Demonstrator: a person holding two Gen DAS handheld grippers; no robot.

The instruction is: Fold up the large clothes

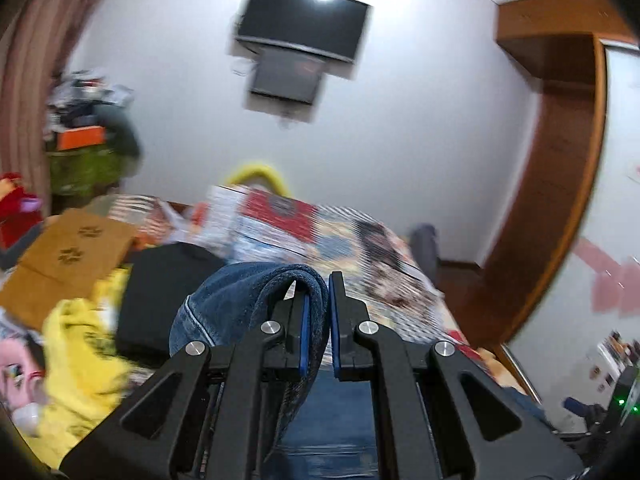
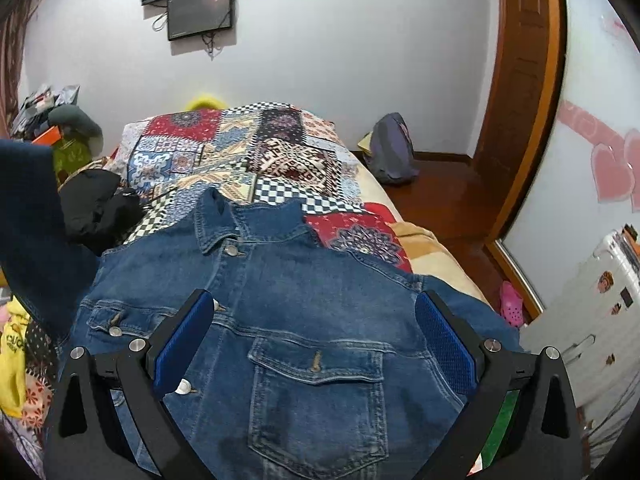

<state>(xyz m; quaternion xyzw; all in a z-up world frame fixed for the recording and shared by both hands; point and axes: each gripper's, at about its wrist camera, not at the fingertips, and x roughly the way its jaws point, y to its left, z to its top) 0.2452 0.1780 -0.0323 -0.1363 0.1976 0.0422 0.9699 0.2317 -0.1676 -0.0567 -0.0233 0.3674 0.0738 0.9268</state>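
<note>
A blue denim jacket (image 2: 304, 312) lies front up on the patchwork bedspread (image 2: 240, 152), collar toward the far end, chest pocket near the camera. My right gripper (image 2: 314, 320) hovers open just over its chest, blue pads wide apart with nothing pinched. My left gripper (image 1: 318, 312) is shut on a fold of the jacket's denim (image 1: 240, 300), which drapes over its left finger, lifted above the bed. In the right wrist view that raised part of the jacket (image 2: 28, 216) hangs dark at the left edge.
A black garment (image 2: 96, 204) and yellow clothing (image 1: 76, 344) lie left of the jacket, with a brown cardboard box (image 1: 76, 248) beyond. A backpack (image 2: 390, 148) sits on the wooden floor to the right. A television (image 1: 300, 28) hangs on the far wall.
</note>
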